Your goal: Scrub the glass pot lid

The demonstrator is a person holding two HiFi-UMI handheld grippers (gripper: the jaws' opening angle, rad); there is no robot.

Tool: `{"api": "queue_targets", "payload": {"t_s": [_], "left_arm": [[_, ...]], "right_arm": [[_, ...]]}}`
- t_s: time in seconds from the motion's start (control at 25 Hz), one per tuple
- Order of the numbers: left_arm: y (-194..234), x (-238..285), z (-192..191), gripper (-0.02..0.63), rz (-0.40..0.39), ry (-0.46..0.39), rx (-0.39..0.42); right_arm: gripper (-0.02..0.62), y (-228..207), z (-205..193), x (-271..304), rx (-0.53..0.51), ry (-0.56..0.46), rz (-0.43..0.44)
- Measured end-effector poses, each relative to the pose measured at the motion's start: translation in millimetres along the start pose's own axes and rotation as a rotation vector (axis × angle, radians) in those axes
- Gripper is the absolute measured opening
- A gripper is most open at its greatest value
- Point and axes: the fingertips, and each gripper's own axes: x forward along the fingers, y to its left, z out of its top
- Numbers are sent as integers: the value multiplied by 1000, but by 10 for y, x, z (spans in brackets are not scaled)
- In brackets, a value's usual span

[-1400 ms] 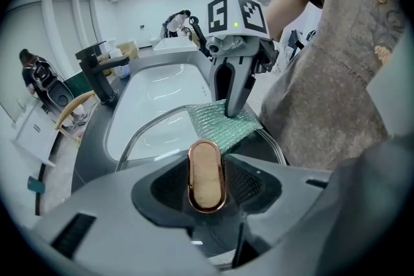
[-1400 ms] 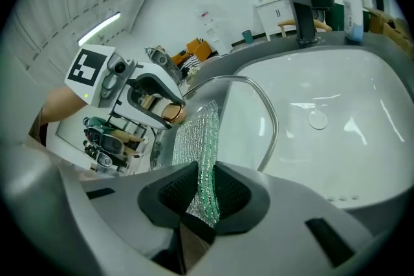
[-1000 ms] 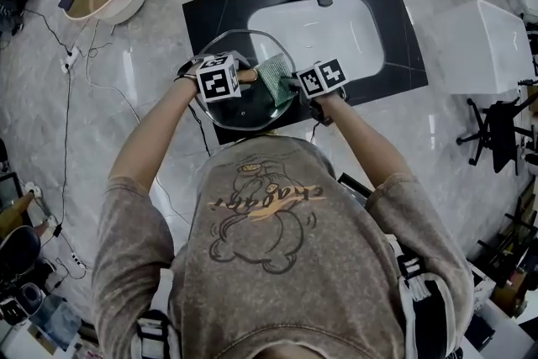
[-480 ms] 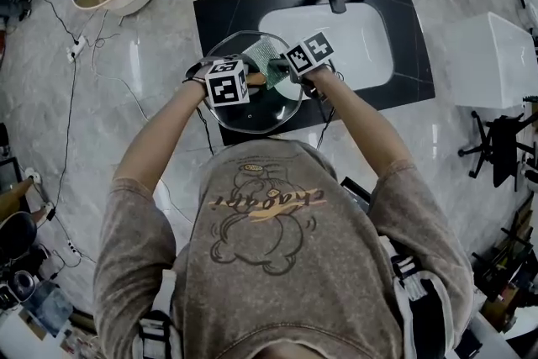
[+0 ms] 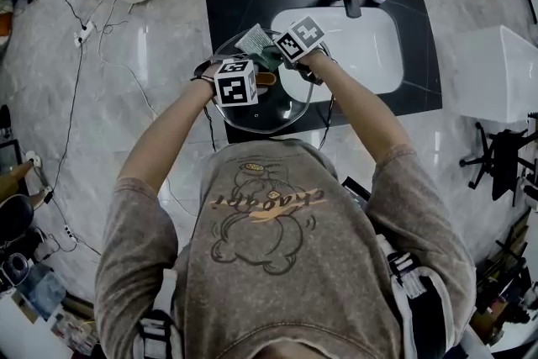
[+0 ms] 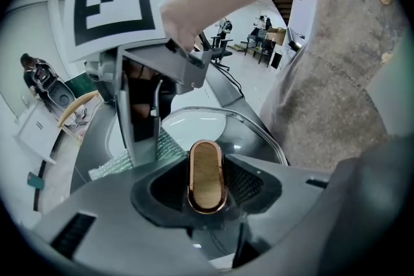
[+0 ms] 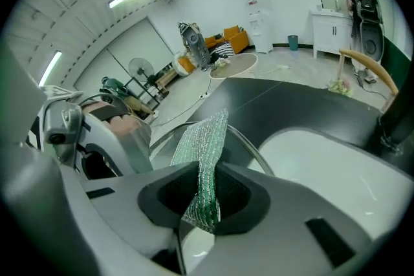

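Head view: the glass pot lid point(image 5: 267, 115) is held over the black counter point(image 5: 227, 8), beside the white sink point(image 5: 370, 55). The left gripper point(image 5: 257, 81) is at the lid's centre and the right gripper point(image 5: 273, 55) is at its far rim.

Left gripper view: the jaws pinch the lid's oblong wooden handle point(image 6: 207, 176), whose long axis runs away along them.

Right gripper view: the jaws press together on a green scrubbing cloth point(image 7: 206, 158), which stands just over the rim. The glass lies below and to the left, so the next stroke likely falls to the right arm.

Green scrub cloth point(image 7: 207, 139); copper-rimmed tan lid handle point(image 6: 207, 174).
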Motion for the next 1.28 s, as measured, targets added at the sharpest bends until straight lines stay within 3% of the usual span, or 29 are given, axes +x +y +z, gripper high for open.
{"api": "queue_targets", "payload": {"t_s": [0.24, 0.64, 0.88, 1.28], "left_arm": [[6, 6, -8, 175, 6, -12, -14], [14, 20, -8, 176, 23, -35, -52], [1, 1, -27, 178, 42, -43, -56], [5, -1, -25, 181, 73, -67, -88]], "right_arm": [[84, 94, 166, 176, -25, 34, 60], [84, 336, 242, 389, -153, 162, 165], [84, 451, 570, 361, -159, 105, 214], [84, 793, 630, 672, -323, 265, 291]]}}
